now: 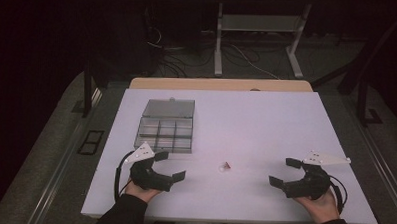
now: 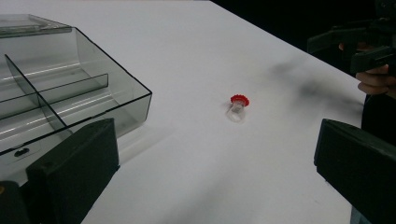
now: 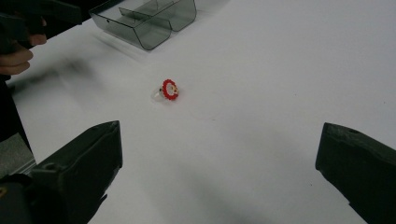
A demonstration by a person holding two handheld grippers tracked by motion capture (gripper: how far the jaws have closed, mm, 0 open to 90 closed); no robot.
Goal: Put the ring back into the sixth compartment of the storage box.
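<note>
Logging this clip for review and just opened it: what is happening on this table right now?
A person holds a gripper in each hand at the near edge of a white table. Both the left gripper and the right gripper are open and hold nothing. Between them lies a small clear ring with a red top, untouched. A grey compartment box, lid open, sits beyond the left gripper. Nothing has been picked up yet.

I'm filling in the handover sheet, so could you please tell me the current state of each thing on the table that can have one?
Compartment box: lid open, laid back flat; compartments look empty.
Ring: red-topped, clear band, lying loose on the table, held by nothing.
Left gripper: jaws open, empty.
Right gripper: jaws open, empty.
</note>
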